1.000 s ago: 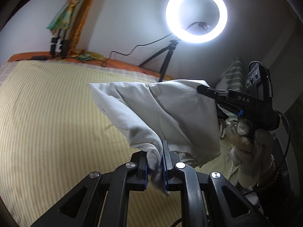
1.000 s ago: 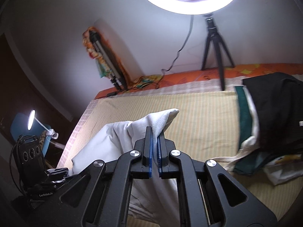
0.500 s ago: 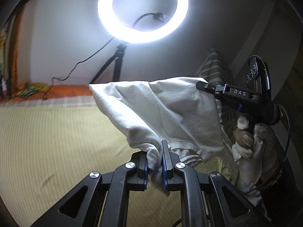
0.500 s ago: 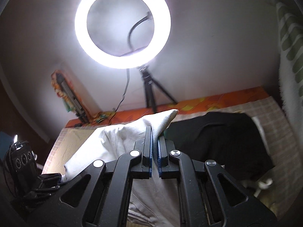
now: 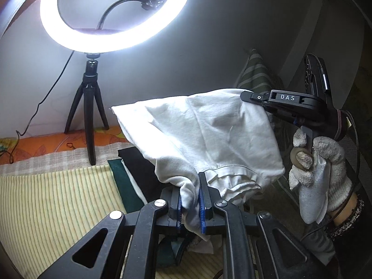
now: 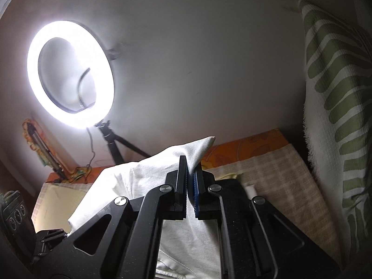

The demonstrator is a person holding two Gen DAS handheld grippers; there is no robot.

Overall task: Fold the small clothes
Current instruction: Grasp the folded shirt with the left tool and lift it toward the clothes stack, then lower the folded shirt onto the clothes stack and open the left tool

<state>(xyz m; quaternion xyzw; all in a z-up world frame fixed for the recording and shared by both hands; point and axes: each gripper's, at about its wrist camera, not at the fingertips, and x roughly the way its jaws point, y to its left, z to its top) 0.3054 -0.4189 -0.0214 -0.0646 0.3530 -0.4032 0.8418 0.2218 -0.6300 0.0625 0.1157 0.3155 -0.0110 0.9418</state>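
Cloth (image 5: 209,137) held up off bed (image 5: 46,200), both grippers, L (image 5: 190,200) & R (image 6: 190,186), pinching its edges; step looks like spread-out pre-fold, next needs laying flat w/o slack.

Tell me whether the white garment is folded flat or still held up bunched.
Held up, bunched, not folded. The white garment hangs above the bed, pinched by the left gripper and right gripper, with loose creases throughout.

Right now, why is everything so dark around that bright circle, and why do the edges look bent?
Left wrist view: the ring light glares white, dimming the wall, yet lights the white garment. Right wrist view: the same light blooms and leaves the striped cloth shaded. Both fisheye lenses curve the edges.
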